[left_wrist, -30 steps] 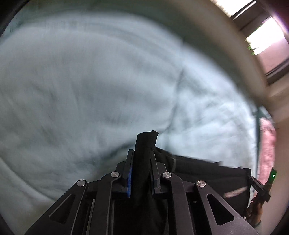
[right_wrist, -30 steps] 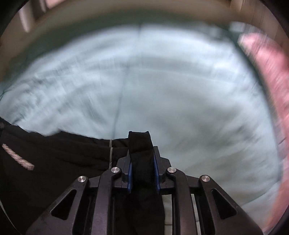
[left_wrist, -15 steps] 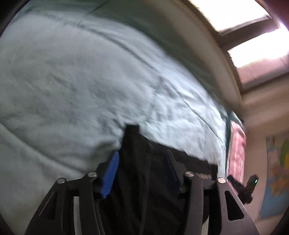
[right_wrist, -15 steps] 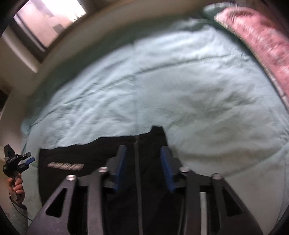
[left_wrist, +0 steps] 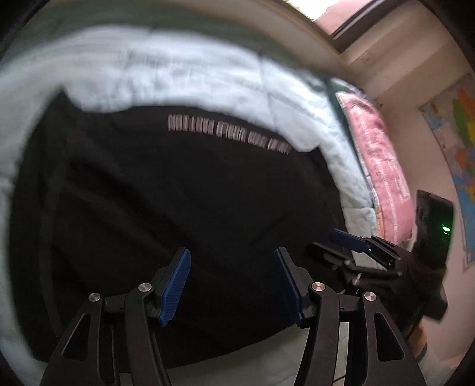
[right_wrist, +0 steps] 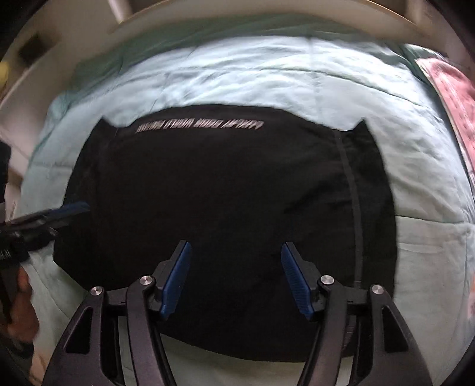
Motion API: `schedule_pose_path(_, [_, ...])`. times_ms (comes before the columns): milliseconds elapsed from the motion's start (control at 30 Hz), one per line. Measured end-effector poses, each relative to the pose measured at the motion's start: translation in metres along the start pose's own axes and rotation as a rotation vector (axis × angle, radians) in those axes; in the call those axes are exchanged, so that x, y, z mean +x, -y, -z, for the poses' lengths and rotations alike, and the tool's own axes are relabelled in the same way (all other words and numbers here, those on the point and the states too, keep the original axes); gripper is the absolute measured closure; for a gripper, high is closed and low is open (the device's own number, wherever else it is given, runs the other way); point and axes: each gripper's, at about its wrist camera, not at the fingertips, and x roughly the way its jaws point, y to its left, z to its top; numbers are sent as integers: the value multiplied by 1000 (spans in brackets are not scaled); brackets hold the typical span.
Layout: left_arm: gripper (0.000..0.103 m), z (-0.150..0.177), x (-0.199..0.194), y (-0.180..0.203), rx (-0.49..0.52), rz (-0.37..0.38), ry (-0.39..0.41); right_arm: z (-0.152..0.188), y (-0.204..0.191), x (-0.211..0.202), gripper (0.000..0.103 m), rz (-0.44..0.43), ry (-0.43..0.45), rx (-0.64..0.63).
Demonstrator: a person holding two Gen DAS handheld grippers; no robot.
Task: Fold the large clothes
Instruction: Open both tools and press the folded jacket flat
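Nearest, the left gripper and right gripper both hang with blue-padded fingers spread wide, gripping nothing. Just beyond them a black garment lies flat on a pale mint quilted bedspread, a line of pale lettering along its far edge. A pink blanket lies at the bed's right side. Past the bed stands a cream wall with a colourful map and a window frame above; both views are slightly blurred

A pale-green quilted bed carries a black garment and, seemingly, a pink blanket.
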Motion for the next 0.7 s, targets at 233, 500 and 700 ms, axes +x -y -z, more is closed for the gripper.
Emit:
schedule_pose_path(233, [43, 1, 61, -10, 29, -122, -79, 12, 5, 76, 33, -9, -104, 32])
schedule_pose_path(500, [43, -18, 14, 1, 31, -21, -48, -12, 13, 34, 32, -96, -39, 50])
schedule_pose_path(700, [35, -65, 8, -18, 26, -98, 40, -58, 19, 39, 32, -1, 61, 48])
